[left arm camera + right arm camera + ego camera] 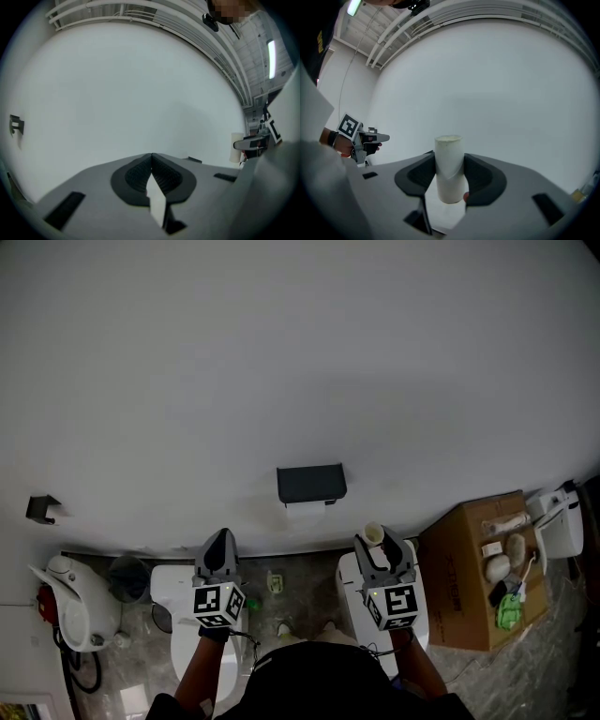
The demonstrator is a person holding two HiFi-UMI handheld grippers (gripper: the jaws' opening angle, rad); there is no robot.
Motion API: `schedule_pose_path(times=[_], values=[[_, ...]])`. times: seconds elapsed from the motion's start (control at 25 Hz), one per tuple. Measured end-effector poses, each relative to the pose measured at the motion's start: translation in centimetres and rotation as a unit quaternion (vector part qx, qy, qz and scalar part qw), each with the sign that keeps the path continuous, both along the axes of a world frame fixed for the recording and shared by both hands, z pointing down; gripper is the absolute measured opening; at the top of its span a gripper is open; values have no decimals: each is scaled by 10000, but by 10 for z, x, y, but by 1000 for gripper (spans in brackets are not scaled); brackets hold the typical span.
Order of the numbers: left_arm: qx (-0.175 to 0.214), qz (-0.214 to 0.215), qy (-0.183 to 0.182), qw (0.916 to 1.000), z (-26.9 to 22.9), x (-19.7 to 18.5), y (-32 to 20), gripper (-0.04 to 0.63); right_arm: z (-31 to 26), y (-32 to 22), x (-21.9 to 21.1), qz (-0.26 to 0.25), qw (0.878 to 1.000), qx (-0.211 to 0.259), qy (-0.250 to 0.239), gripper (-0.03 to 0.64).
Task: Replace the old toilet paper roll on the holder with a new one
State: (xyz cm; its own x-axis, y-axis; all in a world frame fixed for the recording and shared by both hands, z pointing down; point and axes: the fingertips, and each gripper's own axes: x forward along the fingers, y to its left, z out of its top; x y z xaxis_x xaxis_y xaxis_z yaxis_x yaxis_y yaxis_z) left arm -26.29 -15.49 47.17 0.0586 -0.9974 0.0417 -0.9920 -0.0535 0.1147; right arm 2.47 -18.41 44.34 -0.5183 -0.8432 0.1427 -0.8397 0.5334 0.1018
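While in right tool (449,157), cardboard tube (449,180)

The holder (311,484) sat on the far wall, a hook (42,509) well to its left. Nearer, a bin (127,576) stood left and a box (455,570) right (small items on it).

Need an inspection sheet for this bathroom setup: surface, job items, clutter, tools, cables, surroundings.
surface: white wall, holder and hook mounted
job's things: black holder on wall, white bit beneath; cardboard tube upright in right tool
clutter: box with small items on top
tools: left tool shut, empty; right tool shut on tube
cables: dark loop on floor, far left
surroundings: toilet, bin, tiled floor
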Motion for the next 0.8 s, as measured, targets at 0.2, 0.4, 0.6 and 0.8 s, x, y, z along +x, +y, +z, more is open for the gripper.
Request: schedule_pose_path(times=[0.2, 0.4, 0.6, 0.8], values=[[-111, -11, -56, 9999, 10, 2, 4, 12, 2, -1, -1, -28, 10000, -30, 13, 186], [16, 209, 461, 9987, 18, 11, 5, 12, 3, -2, -1, -102, 9999, -41, 55, 186], [-122, 252, 227, 9993, 24, 39, -6, 12, 0, -12, 12, -84, 10000, -52, -13, 186], [62, 456, 141, 9988, 18, 90, -15, 12, -13, -32, 40, -74, 9997, 183, 150, 186]])
